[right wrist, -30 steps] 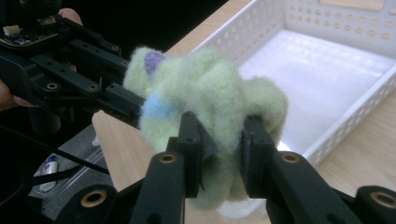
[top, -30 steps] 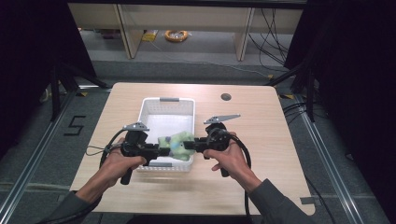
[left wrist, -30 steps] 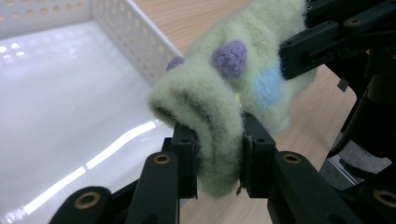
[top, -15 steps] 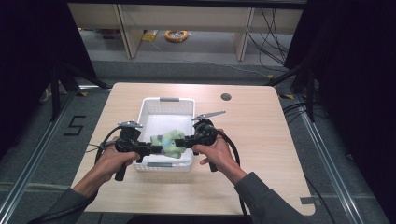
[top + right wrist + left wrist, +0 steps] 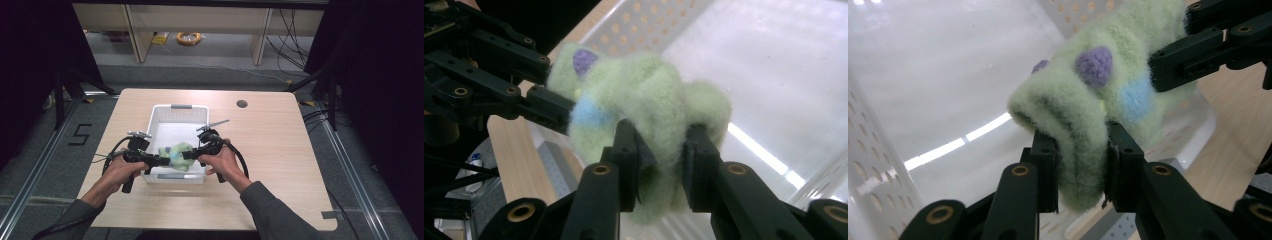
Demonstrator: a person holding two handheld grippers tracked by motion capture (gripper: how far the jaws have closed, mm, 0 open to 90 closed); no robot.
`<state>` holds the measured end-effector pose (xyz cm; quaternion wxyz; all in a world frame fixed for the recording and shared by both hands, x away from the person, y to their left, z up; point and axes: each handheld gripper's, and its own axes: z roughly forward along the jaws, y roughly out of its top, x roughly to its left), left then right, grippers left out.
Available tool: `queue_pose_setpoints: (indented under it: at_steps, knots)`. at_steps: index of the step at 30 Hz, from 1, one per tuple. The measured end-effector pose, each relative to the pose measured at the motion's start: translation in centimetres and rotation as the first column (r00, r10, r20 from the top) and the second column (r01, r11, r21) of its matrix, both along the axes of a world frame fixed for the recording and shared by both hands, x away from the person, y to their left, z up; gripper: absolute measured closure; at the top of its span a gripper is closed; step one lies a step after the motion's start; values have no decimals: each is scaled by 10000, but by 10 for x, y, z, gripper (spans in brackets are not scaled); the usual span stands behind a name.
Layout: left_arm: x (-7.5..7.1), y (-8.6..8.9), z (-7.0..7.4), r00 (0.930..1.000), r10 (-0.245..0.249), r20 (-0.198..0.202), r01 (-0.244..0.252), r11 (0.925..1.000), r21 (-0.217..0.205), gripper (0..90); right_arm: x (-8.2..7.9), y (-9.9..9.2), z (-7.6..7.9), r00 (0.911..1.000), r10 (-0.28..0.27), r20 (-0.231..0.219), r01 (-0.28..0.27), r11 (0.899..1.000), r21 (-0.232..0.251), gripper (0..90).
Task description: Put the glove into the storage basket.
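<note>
Fuzz of a pale green sock (image 5: 177, 154) with purple and blue spots sits just below the middle of the high view, held over the near end of a white perforated basket (image 5: 176, 111), with the left gripper (image 5: 159, 161) clamped on one end and the right gripper (image 5: 189, 155) clamped on the other; each gripper view shows the wool pinched between its black pads. The basket rests on a light wooden table (image 5: 280, 150) with a dark round hole (image 5: 242, 104) at upper right. Beyond it lie grey floor, pale shelving legs, loose cables and a yellow coil (image 5: 188, 37) along the top of the frame.
</note>
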<state>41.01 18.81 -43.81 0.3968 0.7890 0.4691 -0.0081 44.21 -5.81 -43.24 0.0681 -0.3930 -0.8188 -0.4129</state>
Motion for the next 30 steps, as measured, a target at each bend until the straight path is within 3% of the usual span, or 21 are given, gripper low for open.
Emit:
queue_pose_setpoints:
  at_steps: [2, 3, 7, 8, 9, 10, 15, 17, 19, 21, 22, 26, 30]
  knots:
    - [1, -1, -2, 10000, -32, -71, 33, 9999, 125, 701, 0, 2, -2, 9997, -21, -225, 18, 9999, -114, 718]
    - [1, -2, -3, 10000, -70, -41, 71, 9997, 217, 701, 2, 1, -4, 9999, 82, -77, -84, 9998, -188, 716]
    - [0, -4, -4, 9999, -161, -22, 162, 9987, 490, 698, 3, 2, -8, 9997, 63, -216, -70, 9995, -302, 711]
    - [1, -4, -5, 9995, -320, -2, 320, 9964, 787, 697, 4, 3, -11, 9998, 134, -142, -139, 9993, -353, 709]
    - [1, -5, -5, 9998, -206, -51, 209, 9968, 777, 696, 3, 3, -12, 9998, 97, -197, -104, 9992, -391, 708]
    - [2, -4, -5, 9992, -390, -74, 395, 9949, 932, 695, 3, 4, -12, 9997, 113, -230, -123, 9990, -419, 706]
    - [3, -6, -8, 9996, -261, -134, 273, 9953, 934, 687, 3, 6, -14, 9997, 45, -259, -63, 9975, -700, 703]
    - [5, -4, -9, 9986, -472, -256, 498, 9924, 1125, 681, 4, 8, -16, 9994, 194, -277, -216, 9964, -819, 700]
    - [6, -6, -12, 9993, -216, -315, 250, 9935, 1110, 679, 5, 11, -18, 9985, 55, -536, -107, 9953, -966, 693]
    - [6, -6, -13, 9988, -332, -366, 375, 9913, 1258, 668, 5, 13, -19, 9982, 59, -595, -131, 9926, -1207, 692]
    - [6, -7, -13, 9991, -256, -339, 296, 9922, 1211, 664, 7, 14, -20, 9992, 138, -371, -185, 9912, -1311, 691]
    - [8, -7, -14, 9977, -511, -453, 575, 9861, 1556, 628, 7, 16, -21, 9991, 134, -399, -192, 9889, -1472, 689]
    - [9, -9, -15, 9986, -376, -361, 432, 9846, 1694, 567, 7, 17, -21, 9990, 199, -406, -269, 9833, -1801, 674]
